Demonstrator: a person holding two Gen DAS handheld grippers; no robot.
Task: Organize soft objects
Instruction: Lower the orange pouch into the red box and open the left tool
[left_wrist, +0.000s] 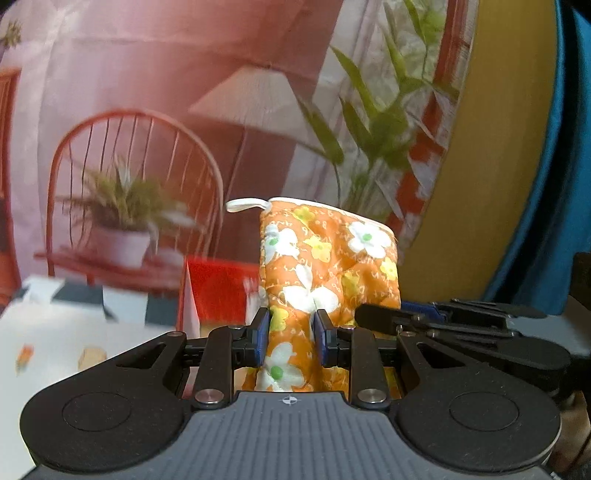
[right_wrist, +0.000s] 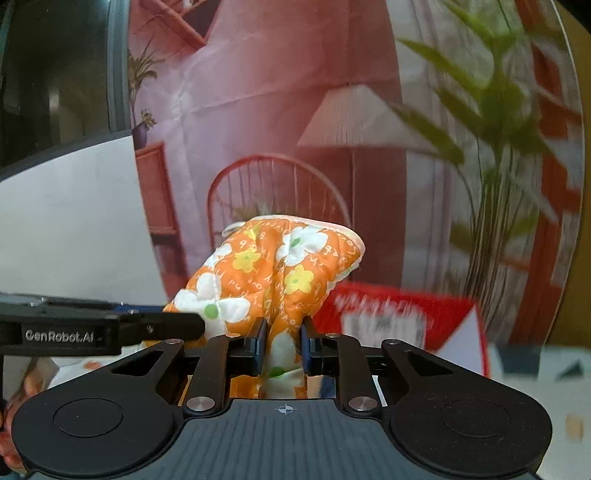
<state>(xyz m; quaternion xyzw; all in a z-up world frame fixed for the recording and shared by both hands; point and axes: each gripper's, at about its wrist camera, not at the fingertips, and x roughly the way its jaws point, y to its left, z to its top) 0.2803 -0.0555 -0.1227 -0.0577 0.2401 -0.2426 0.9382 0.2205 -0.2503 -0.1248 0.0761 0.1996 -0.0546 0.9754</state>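
Observation:
An orange quilted oven mitt (left_wrist: 325, 266) with white and yellow flowers and a white hanging loop is held up in the air. My left gripper (left_wrist: 291, 332) is shut on its lower part. My right gripper (right_wrist: 282, 341) is shut on the same mitt (right_wrist: 273, 266), close beside the left one. The right gripper's body shows at the right of the left wrist view (left_wrist: 443, 317). The left gripper's body shows at the left of the right wrist view (right_wrist: 99, 328).
A red and white box (left_wrist: 218, 291) stands behind the mitt, also in the right wrist view (right_wrist: 402, 321). A table with a white patterned cloth (left_wrist: 74, 343) lies below. A printed backdrop (left_wrist: 166, 110) of a chair, lamp and plants hangs behind.

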